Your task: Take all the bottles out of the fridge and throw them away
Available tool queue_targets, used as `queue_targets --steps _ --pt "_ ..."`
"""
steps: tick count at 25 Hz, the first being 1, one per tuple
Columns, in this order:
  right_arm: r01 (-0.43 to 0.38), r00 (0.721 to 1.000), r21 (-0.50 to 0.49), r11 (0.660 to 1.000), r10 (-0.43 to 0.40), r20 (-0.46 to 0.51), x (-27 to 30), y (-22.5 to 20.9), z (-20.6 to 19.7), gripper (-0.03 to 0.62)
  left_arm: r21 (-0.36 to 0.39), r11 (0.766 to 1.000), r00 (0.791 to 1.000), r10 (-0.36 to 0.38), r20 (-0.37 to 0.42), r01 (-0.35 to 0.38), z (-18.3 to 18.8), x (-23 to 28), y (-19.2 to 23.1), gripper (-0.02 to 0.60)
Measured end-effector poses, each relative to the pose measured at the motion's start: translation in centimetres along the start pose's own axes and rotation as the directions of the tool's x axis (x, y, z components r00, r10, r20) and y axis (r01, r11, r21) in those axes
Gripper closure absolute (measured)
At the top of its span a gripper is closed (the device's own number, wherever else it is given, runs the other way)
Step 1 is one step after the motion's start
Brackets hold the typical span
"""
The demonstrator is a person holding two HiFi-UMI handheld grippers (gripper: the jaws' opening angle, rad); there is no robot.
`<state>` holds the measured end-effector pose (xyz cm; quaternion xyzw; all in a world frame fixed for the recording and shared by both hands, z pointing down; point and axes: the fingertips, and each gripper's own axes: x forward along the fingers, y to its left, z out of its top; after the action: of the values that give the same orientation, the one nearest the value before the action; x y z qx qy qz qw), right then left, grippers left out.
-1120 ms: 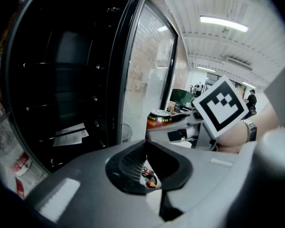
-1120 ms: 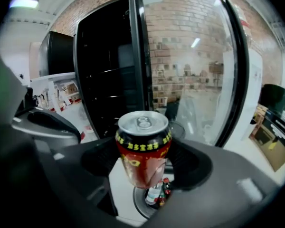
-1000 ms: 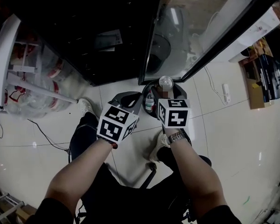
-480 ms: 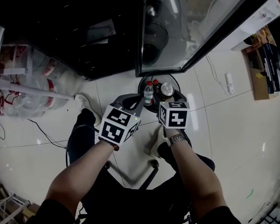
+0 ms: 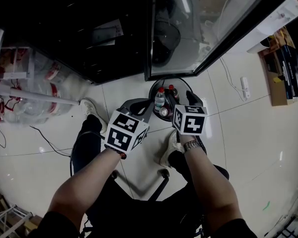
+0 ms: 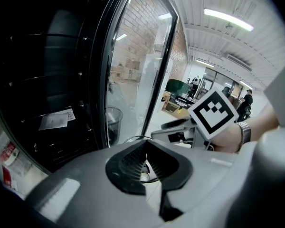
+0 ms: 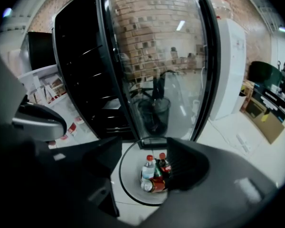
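Three containers now lie in the black wire waste bin [image 5: 151, 90], which stands on the floor [image 5: 238, 148] just in front of the open fridge [image 5: 79, 29]. A clear water bottle [image 5: 160, 99] and a dark cola bottle [image 5: 173, 91] are both red-capped and upright, and a red drink can [image 5: 164, 112] lies on its side. One second ago the right gripper [image 5: 185, 103] held that can above the bin; the can has since dropped in. The right gripper hangs over the rim with its jaws wide apart, having just closed a little, and nothing is gripped between them. The left gripper [image 5: 141, 103] sits beside the bin, its jaws parted only narrowly and empty. Disposal of this item is judged complete. The dark fridge shelves show only a paper sheet [image 5: 109, 32], so remaining bottles cannot be confirmed. The floor is glossy white tile. The glass door [image 5: 198, 29] stands open above the bin. Water jugs [image 5: 39, 90] sit at the left, and a power strip [image 5: 244, 89] and cardboard boxes [image 5: 280, 83] are at the right.
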<state>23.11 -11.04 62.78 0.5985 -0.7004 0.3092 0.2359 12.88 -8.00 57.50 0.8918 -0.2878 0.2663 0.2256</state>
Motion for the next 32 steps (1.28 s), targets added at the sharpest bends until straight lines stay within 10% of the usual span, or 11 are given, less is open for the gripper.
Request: queue_targets --steps 18,32 --pt "-0.082 0.985 -0.112 0.99 0.097 0.142 -4.0 6.9 7.3 0.331 0.011 0.997 0.994 0.069 0.09 -0.07 3.1 -5.8 1.4 0.578" --pt "-0.185 0.868 -0.326 0.927 0.31 0.388 -10.1 20.2 21.9 0.473 -0.004 0.97 0.934 0.234 0.27 -0.242 10.8 -18.2 8.2 0.577"
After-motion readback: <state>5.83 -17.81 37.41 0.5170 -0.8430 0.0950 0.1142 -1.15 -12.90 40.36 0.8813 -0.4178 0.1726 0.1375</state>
